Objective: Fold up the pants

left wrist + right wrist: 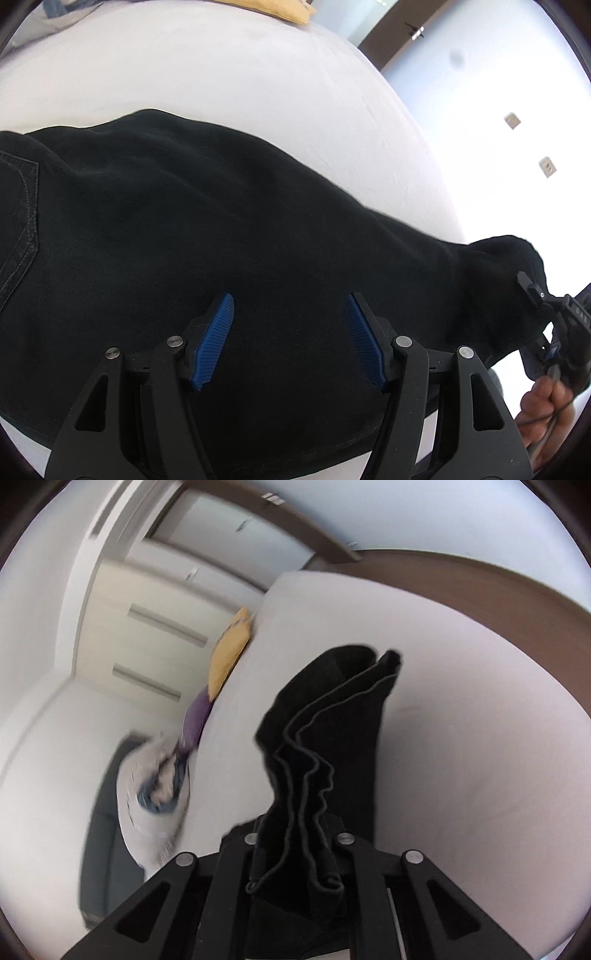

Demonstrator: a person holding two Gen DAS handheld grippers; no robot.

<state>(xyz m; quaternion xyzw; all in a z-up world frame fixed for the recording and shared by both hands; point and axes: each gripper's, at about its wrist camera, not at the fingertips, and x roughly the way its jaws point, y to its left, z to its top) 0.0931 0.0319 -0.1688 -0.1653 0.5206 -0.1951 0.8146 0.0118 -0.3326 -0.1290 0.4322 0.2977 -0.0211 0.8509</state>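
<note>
- We see black pants point(192, 221) spread across a white bed point(221, 74), the stitched pocket point(18, 214) at the left edge of the left wrist view and the legs running off toward the right.
- Our left gripper point(289, 334) hangs over the middle of the fabric with its jaws apart; the blue ribbed pads point(216, 332) face each other with nothing clamped between them, though we cannot tell whether the tips touch the cloth.
- At the right edge of the same view, our right gripper point(535, 291) has the leg end of the pants raised off the bed, and part of the hand point(546, 410) that carries it shows below.
- In the right wrist view, the right gripper point(299, 853) is clenched on the bunched hems point(295, 775) of the pants; several stacked layers with rolled edges stand between its fingers, which the cloth hides.
- The hem bundle reaches up and away from this camera, over the white bed point(461, 720).
- Along the far edge of the bed lie a yellow cushion point(229, 653), a purple cloth point(195, 720) and a pale patterned pillow point(155, 790), well apart from the pants.
- This view is blurred.
</note>
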